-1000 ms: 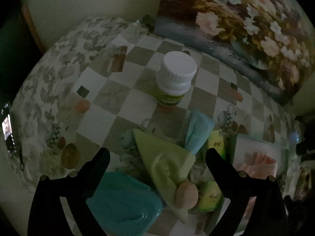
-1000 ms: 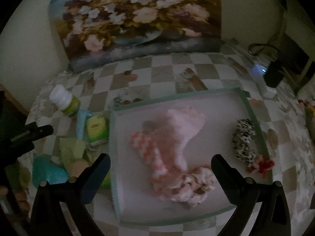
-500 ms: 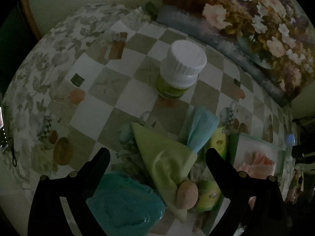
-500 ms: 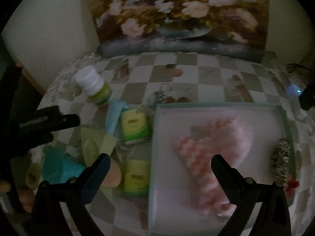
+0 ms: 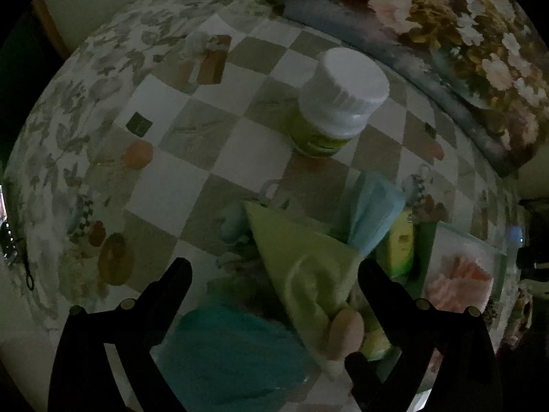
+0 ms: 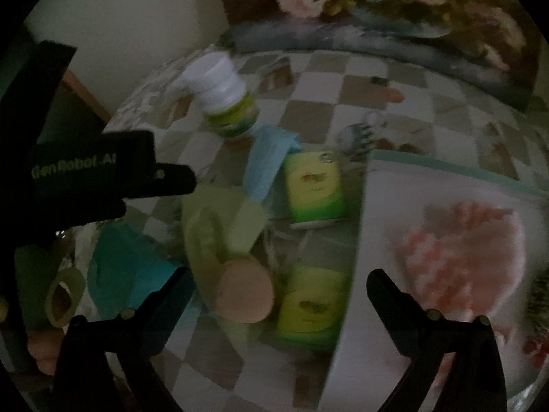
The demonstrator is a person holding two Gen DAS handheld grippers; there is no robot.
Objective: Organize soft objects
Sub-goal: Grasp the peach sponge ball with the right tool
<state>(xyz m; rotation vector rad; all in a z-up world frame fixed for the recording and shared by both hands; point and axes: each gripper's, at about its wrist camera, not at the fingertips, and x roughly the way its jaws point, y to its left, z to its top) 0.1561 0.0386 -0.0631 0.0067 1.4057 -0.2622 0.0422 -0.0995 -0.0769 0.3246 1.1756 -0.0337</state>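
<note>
A light green cloth (image 5: 305, 271) (image 6: 219, 226) lies on the checkered table with a beige round object (image 5: 345, 333) (image 6: 245, 295) on its near end. A teal soft item (image 5: 233, 350) (image 6: 127, 267) lies to its left, a light blue folded cloth (image 5: 372, 213) (image 6: 269, 161) beyond it. Pink fluffy items (image 6: 466, 250) (image 5: 456, 281) lie in the tray (image 6: 446, 168). My left gripper (image 5: 272, 274) is open above the green cloth. My right gripper (image 6: 278, 281) is open over the tray's left edge. The left gripper's body (image 6: 103, 175) shows at the left of the right wrist view.
A white-capped bottle (image 5: 336, 103) (image 6: 226, 99) stands behind the cloths. Two yellow-green packets (image 6: 315, 185) (image 6: 312, 309) lie beside the tray. A roll of tape (image 6: 63, 292) sits at the near left. A flower painting (image 6: 394, 7) leans on the wall behind.
My right gripper has swung left from over the tray towards the pile of cloths and packets. My left gripper has moved slightly forward over the green cloth.
</note>
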